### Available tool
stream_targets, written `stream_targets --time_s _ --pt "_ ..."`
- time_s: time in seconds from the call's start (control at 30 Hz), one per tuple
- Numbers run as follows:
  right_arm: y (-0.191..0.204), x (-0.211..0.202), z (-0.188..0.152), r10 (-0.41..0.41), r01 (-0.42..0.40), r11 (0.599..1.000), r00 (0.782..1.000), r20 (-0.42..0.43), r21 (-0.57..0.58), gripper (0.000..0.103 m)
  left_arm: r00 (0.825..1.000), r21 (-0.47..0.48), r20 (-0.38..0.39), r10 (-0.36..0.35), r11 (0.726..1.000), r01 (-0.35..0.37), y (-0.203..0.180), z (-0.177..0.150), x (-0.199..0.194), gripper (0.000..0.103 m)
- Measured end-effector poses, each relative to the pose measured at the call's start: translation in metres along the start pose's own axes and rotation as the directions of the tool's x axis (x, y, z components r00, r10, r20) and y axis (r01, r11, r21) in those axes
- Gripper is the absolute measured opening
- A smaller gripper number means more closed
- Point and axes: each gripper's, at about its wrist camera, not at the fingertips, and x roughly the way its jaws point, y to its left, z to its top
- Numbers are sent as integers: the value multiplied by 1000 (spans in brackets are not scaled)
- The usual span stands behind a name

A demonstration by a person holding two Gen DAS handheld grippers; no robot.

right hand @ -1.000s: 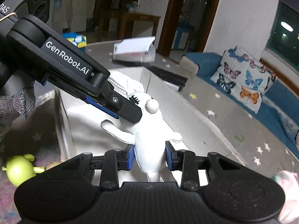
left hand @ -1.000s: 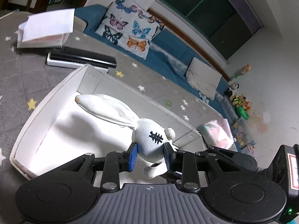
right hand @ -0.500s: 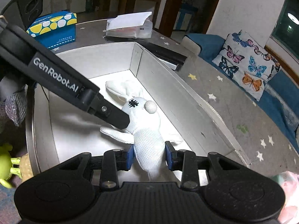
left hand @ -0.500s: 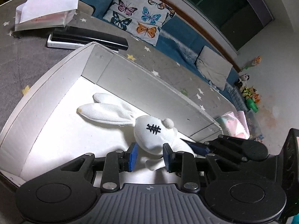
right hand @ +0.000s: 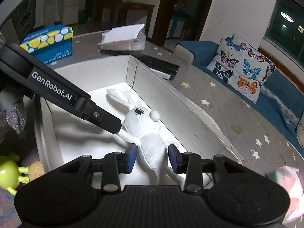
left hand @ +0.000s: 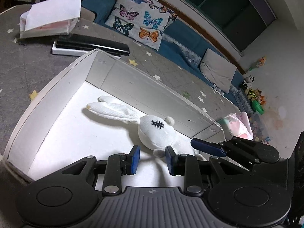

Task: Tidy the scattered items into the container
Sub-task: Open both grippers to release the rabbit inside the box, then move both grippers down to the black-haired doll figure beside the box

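A white plush rabbit [left hand: 157,131] lies flat on the floor of a white open box [left hand: 57,87], ears toward the far end. It shows in the right wrist view [right hand: 144,131] too, inside the same box [right hand: 180,112]. My left gripper [left hand: 152,159] is open, its blue pads just short of the rabbit's head. My right gripper [right hand: 153,158] is open, its pads standing either side of the rabbit's body without pressing it. The left gripper's finger [right hand: 102,119] reaches in beside the rabbit's head.
A green toy [right hand: 9,174] and a tan plush [right hand: 37,169] lie left of the box. A pink and white packet [left hand: 237,123] lies past its right end. A black flat box [left hand: 91,44], a clear paper-filled box [left hand: 47,22] and a blue tissue box [right hand: 47,43] sit behind.
Both grippers lowered the rabbit onto the box floor, then opened and let go of it. It now lies flat, and the left gripper has drawn back a little.
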Motion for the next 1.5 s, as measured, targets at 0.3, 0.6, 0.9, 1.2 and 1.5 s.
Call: stream_targets --time_s 0.3,0.6,0.9,1.2,1.5 --pt "10 -38 -7 -9 6 999 997 79 37 42 1000 22 23 2 1000 -2 -8 -8 -20 31" --pt "31 -79 -21 -34 28 999 989 143 40 47 998 38 56 -9 999 7 -15 -29 -45 31" --pt "67 -116 -43 9 -22 998 975 222 56 47 994 74 111 9 997 -17 -15 -58 -81 31" --pt "100 -142 -79 36 -51 997 969 244 55 50 989 89 147 9 996 -22 -12 -88 -108 31" --pt "92 -151 -112 -22 -2 992 982 187 125 63 996 78 62 -56 996 52 -21 -122 -99 31"
